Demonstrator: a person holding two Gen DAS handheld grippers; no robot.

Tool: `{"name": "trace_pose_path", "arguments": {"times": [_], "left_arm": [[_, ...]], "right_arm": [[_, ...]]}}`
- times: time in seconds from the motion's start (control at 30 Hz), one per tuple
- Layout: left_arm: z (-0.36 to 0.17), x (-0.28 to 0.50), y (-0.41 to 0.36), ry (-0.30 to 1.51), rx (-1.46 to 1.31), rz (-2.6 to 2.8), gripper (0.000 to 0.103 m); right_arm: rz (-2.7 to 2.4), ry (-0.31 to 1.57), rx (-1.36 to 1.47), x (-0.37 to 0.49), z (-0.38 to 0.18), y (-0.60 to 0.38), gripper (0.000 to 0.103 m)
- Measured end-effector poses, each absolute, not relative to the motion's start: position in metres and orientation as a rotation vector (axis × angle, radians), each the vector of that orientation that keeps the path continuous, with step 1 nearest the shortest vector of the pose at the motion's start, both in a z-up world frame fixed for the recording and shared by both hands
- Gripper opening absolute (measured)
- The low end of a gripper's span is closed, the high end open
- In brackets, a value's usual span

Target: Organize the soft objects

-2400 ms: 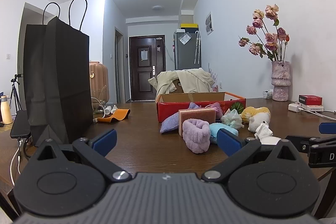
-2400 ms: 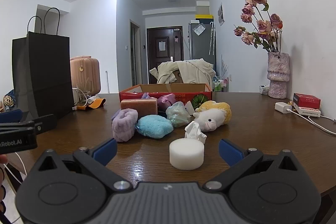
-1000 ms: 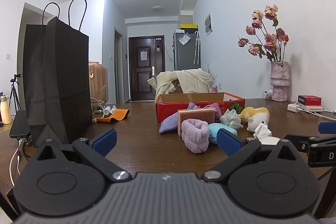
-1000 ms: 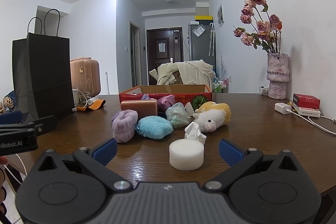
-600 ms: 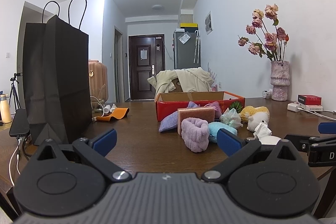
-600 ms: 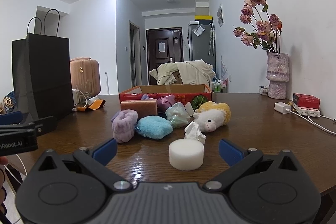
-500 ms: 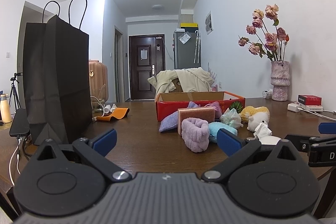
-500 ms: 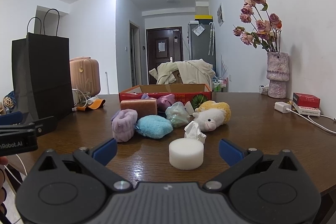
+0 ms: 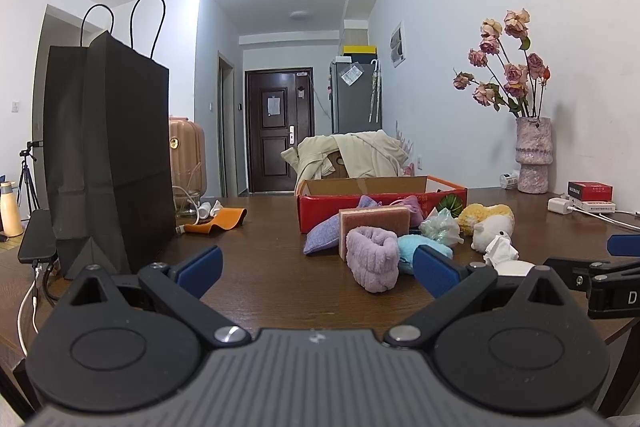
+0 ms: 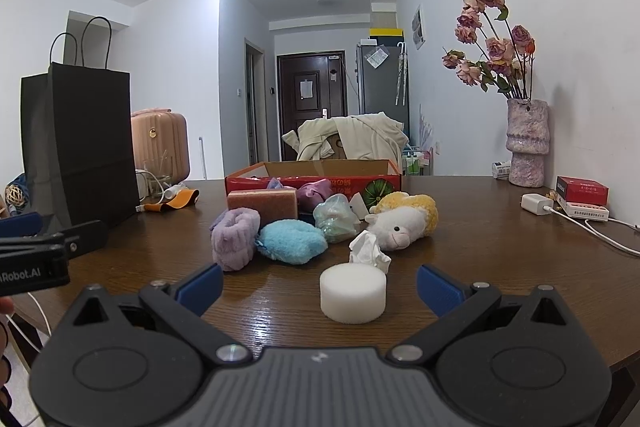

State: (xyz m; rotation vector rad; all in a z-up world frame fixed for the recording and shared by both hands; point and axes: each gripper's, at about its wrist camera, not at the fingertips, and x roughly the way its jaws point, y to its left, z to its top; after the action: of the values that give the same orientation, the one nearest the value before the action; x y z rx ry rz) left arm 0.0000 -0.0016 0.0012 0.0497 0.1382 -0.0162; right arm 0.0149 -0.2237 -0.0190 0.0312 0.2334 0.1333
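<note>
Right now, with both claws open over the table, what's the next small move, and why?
Probably ease the right claw forward and down around the white foam disc. It is the nearest soft item, centred between the open fingers, standing apart from the crumpled tissue behind it. The left claw is also open and holds nothing, and the red box waits behind the pile.

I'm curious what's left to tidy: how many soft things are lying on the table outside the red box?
8, maybe more hidden: white puck, tissue, sheep, blue puff, purple roll, plastic wad, sponge, and a lilac pouch by the sponge.
</note>
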Motion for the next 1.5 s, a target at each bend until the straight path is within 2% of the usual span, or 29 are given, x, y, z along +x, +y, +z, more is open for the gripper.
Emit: {"name": "trace_pose_path", "arguments": {"times": [0.23, 0.5, 0.73, 0.93, 1.13, 1.27, 1.33, 1.43, 1.47, 1.5], "left_arm": [[0.008, 0.019, 0.002, 0.131, 0.059, -0.03, 0.103], [0.026, 0.072, 0.015, 0.233, 0.087, -0.105, 0.103], [0.051, 0.123, 0.018, 0.27, 0.08, -0.136, 0.103], [0.044, 0.165, 0.002, 0.362, 0.026, -0.2, 0.103], [0.018, 0.192, -0.018, 0.447, 0.015, -0.263, 0.103], [0.001, 0.202, -0.024, 0.489, 0.018, -0.289, 0.103], [-0.005, 0.203, -0.026, 0.488, 0.044, -0.311, 0.098], [-0.014, 0.206, -0.025, 0.511, 0.059, -0.3, 0.075], [-0.017, 0.208, -0.022, 0.532, 0.051, -0.298, 0.064], [-0.02, 0.211, -0.017, 0.55, 0.036, -0.3, 0.061]], "right_arm": [[0.12, 0.231, 0.035, 0.023, -0.021, -0.232, 0.103], [0.096, 0.236, 0.085, 0.067, -0.01, -0.249, 0.103], [0.158, 0.305, 0.1, 0.13, 0.008, -0.259, 0.103], [0.154, 0.412, 0.078, 0.175, 0.01, -0.257, 0.103], [0.188, 0.468, 0.087, 0.196, 0.003, -0.255, 0.095], [0.214, 0.479, 0.112, 0.207, 0.002, -0.25, 0.084], [0.236, 0.486, 0.119, 0.213, 0.004, -0.244, 0.082], [0.266, 0.487, 0.104, 0.221, 0.004, -0.231, 0.082], [0.275, 0.487, 0.091, 0.222, 0.004, -0.225, 0.082], [0.283, 0.484, 0.075, 0.224, 0.004, -0.219, 0.082]]}}
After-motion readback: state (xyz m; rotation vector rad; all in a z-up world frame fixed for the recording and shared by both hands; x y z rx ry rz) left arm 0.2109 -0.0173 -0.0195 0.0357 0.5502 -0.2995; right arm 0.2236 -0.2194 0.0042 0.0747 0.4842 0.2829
